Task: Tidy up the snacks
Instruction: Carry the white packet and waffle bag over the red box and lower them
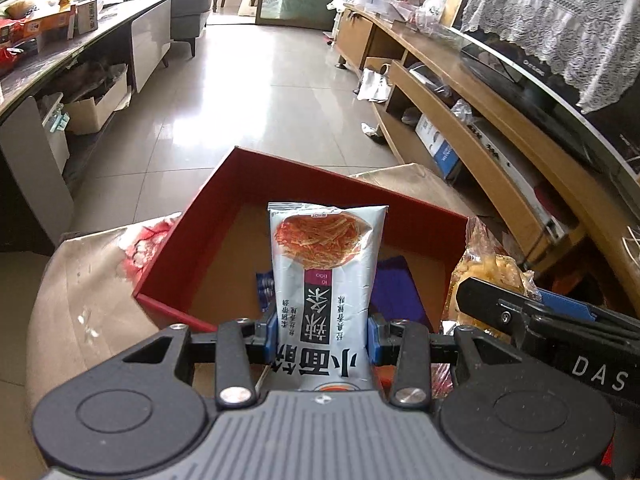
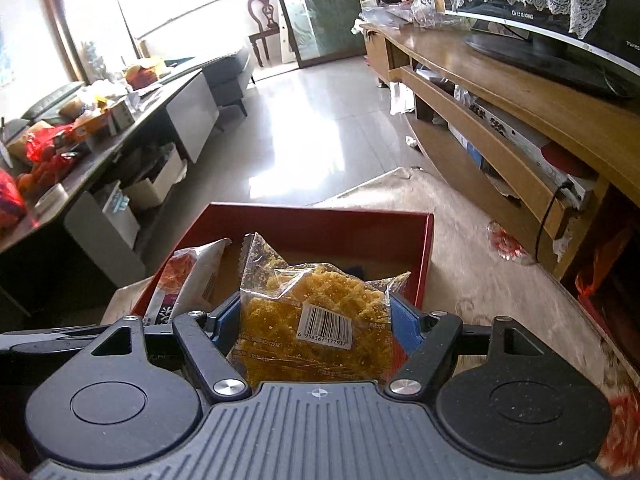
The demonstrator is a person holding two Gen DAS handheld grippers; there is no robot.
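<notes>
My left gripper point(image 1: 322, 338) is shut on a white snack packet point(image 1: 326, 280) printed with red noodles and black characters, held upright over the near part of a red box point(image 1: 192, 220). My right gripper point(image 2: 314, 326) is shut on a clear bag of yellow crumbly cake point(image 2: 316, 312) with a barcode label, held over the same red box point(image 2: 320, 224). In the right wrist view the white packet point(image 2: 188, 276) shows at the left. In the left wrist view the yellow bag point(image 1: 488, 268) and the right gripper's black arm show at the right. Blue and purple packets point(image 1: 394, 292) lie inside the box.
The box rests on a surface under a beige patterned cloth point(image 1: 88, 280). A long wooden TV cabinet point(image 2: 520, 120) with a television point(image 2: 560, 20) runs along the right. A dark cluttered table point(image 2: 80, 140) stands at the left, with glossy tiled floor point(image 1: 260, 92) between them.
</notes>
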